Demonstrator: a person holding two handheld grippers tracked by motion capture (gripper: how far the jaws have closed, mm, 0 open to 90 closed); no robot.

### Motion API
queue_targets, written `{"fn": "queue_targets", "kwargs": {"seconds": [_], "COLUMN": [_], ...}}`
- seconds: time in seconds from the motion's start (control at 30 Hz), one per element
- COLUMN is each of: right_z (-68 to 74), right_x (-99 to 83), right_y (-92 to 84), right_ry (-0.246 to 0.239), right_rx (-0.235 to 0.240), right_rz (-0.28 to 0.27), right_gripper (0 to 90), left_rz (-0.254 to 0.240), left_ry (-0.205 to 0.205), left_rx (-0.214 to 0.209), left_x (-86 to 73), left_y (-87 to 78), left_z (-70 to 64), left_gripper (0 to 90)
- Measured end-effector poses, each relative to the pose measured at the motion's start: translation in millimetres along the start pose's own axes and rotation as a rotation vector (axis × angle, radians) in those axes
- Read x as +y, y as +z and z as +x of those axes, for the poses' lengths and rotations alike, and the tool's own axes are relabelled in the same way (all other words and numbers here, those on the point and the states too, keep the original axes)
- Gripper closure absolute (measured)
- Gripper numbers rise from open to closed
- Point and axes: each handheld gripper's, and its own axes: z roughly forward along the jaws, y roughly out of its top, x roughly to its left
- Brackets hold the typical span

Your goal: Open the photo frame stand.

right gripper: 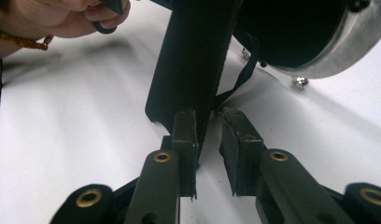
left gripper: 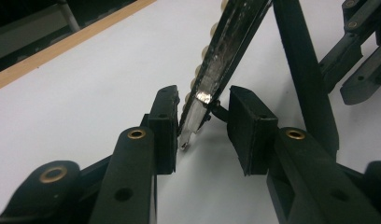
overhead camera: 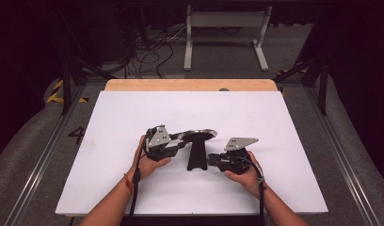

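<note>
Jaws of left gripper (left gripper: 202, 126): apart, straddling the metal rim (left gripper: 228, 51) of the stand (overhead camera: 197, 150), no grip evident. Jaws of right gripper (right gripper: 208, 140): apart, either side of the foot (right gripper: 191, 60), one pad touching. Stand: mid-table (overhead camera: 133, 108), between both grippers, tilted; long axis runs from the foot by the right gripper up to the rim at the left. Left hand (overhead camera: 150, 162), right hand (overhead camera: 246, 176) at near edge

ring (overhead camera: 198, 135): shiny metal | stand (overhead camera: 196, 156): matt black | table (overhead camera: 133, 108): smooth white
</note>
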Motion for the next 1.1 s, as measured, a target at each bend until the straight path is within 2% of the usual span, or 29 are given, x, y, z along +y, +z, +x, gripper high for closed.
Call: {"fn": "queue_targets", "kwargs": {"seconds": [0.07,0.13,0.3,0.43,0.5,0.73,0.83,0.9,1.0,1.1], "right_z": [5.3,8.4,15.6,22.4,28.1,50.3,57.4,61.2,68.8,75.7], "right_x": [4.0,6.5,10.7,14.6,17.3,23.4,23.7,22.2,19.3,18.3], "right_y": [-5.6,-10.4,-19.4,-19.1,-16.9,1.8,16.2,25.5,43.0,52.9], "right_ry": [-0.037,-0.05,-0.079,-0.099,-0.118,-0.17,-0.172,-0.155,-0.163,-0.188], "right_rx": [-0.03,-0.044,-0.03,-0.03,-0.035,-0.053,-0.058,-0.042,-0.058,-0.099], "right_rz": [-0.008,-0.027,-0.061,-0.082,-0.086,-0.084,-0.076,-0.074,-0.05,-0.041], "right_gripper": [76.2,78.0,88.1,90.0,90.0,90.0,90.0,90.0,90.0,90.0], "left_rz": [-0.004,-0.003,0.018,0.024,0.03,0.037,0.05,0.063,0.077,0.087], "left_ry": [0.001,0.002,-0.004,-0.006,0.005,0.015,0.009,0.004,0.025,0.042], "left_rx": [-0.001,-0.001,0.012,0.006,0.009,0.023,0.041,0.048,0.046,0.057], "left_x": [0.9,1.6,0.1,-1.0,-0.6,0.2,0.3,0.2,0.4,0.8], "left_y": [-0.4,-0.2,3.1,3.5,2.7,3.1,6.1,7.5,7.7,7.2], "left_z": [0.2,0.0,1.0,1.5,1.6,0.4,-1.0,-1.2,-2.3,-3.6], "left_gripper": [64.7,64.7,67.3,69.1,70.2,70.3,67.5,65.4,70.5,71.5]}}
